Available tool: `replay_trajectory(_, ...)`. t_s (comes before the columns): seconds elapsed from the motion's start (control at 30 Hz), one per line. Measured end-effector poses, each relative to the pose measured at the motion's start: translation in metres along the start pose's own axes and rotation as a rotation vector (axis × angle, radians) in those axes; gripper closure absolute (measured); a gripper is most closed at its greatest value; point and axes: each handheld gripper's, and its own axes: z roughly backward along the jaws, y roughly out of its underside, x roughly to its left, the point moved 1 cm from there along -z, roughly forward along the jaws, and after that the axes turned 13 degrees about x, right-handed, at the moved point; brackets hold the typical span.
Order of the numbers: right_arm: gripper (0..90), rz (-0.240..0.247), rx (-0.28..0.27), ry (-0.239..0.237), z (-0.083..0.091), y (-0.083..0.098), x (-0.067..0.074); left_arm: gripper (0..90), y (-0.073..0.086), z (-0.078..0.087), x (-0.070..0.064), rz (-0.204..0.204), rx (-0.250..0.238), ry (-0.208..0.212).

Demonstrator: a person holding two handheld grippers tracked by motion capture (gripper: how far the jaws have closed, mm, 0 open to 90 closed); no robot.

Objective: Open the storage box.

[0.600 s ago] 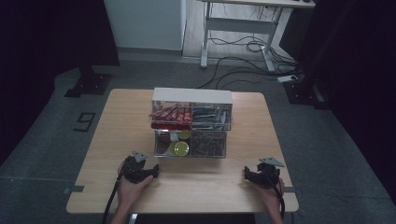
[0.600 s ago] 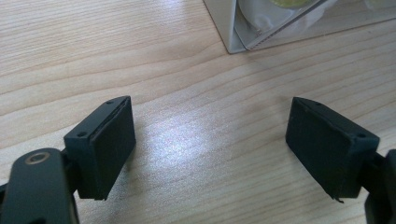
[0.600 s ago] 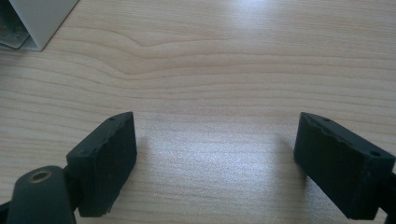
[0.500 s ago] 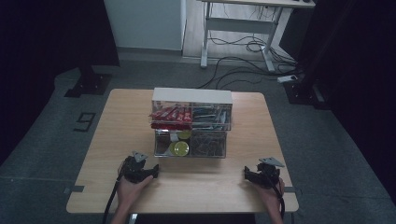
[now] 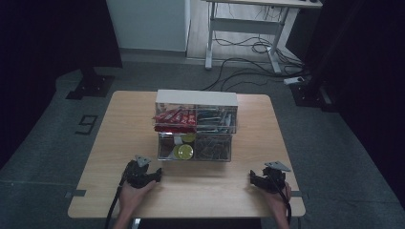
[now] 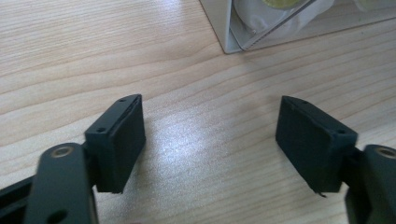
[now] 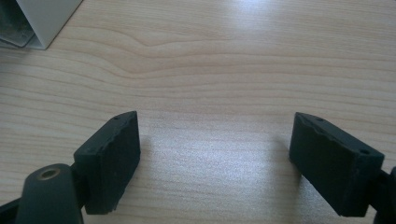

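- Drawer organiser (image 5: 196, 125) stands mid-table, in the centre of the high view; its clear drawers face the person at the bottom edge. Long axis runs left to right across the frame.
- Left gripper (image 5: 152, 174) rests on the table (image 5: 124, 119) at lower left, jaws released and wide, nothing between them.
- In the left gripper view, the organiser's lower corner (image 6: 229, 28) sits up and right of the jaws, near but apart.
- Right gripper (image 5: 255, 180) at lower right, jaws likewise released, empty; the organiser corner (image 7: 42, 23) is at upper left of its view.
- Judgement: left gripper is the nearer one, closest to the lower-left drawer with the yellow roll (image 5: 183, 151).
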Motion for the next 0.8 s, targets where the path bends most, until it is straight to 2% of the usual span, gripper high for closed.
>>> replay_trajectory(0.33,16.6,0.002,0.0,-0.006,0.0,0.0,0.0,34.8,0.001,0.004,0.002,0.027,0.005,-0.009)
replay_trajectory(0.4,16.7,0.003,0.0,-0.007,0.0,0.0,-0.001,37.4,0.002,0.007,0.003,0.039,-0.009,-0.008)
replay_trajectory(0.53,16.7,0.003,0.001,-0.008,0.0,0.0,-0.001,42.6,0.003,0.02,0.005,0.046,-0.074,0.011)
replay_trajectory(0.6,16.7,0.003,0.001,-0.008,0.0,0.0,-0.001,43.7,0.003,0.022,0.005,0.045,-0.082,0.015)
replay_trajectory(0.7,16.8,0.004,0.001,-0.008,0.0,0.0,-0.001,47.8,0.002,0.026,0.003,0.026,-0.095,-0.007)
replay_trajectory(0.77,16.9,0.004,0.0,-0.009,0.0,0.0,-0.001,49.6,0.002,0.028,0.002,0.027,-0.103,0.015)
replay_trajectory(0.8,16.9,0.004,0.0,-0.009,0.0,0.0,-0.001,50.6,0.002,0.03,0.002,0.036,-0.113,0.04)
